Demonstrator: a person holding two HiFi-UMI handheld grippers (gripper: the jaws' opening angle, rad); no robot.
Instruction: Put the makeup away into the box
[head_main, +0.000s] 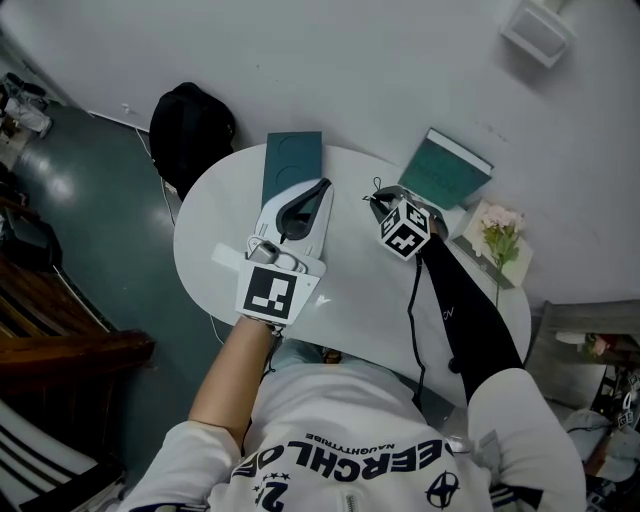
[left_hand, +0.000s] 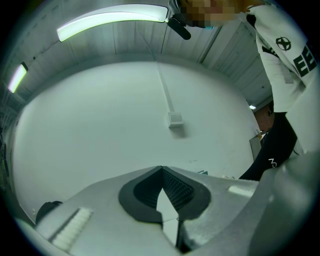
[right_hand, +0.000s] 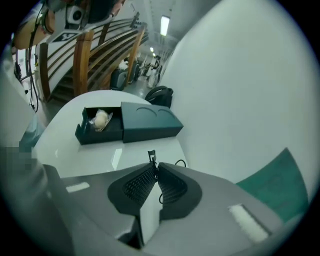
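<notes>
- The right gripper (right_hand: 151, 165) has its fingers pinched narrow on a small black item (right_hand: 150, 156) with a thin wire loop. It is too small to say what kind of makeup it is.
- The left gripper (left_hand: 161, 170) has its fingers together with nothing between them, and it points level at the wall.
- The box (right_hand: 150, 122) lies by the far left edge of the table (head_main: 350, 290). Its drawer (right_hand: 97, 131) is slid out at one end and already holds a pale round piece (right_hand: 101, 119).
- From the right gripper's fingers, the drawer lies ahead and to the left, across bare table. The box's long axis runs crosswise to the fingers, with the open end farther left.
- In the head view the left gripper (head_main: 322, 187) hangs over the box's (head_main: 293, 160) near end, nearer the drawer. The right gripper (head_main: 378, 200), which carries the item, likely has to cross leftward and come down into the drawer.
</notes>
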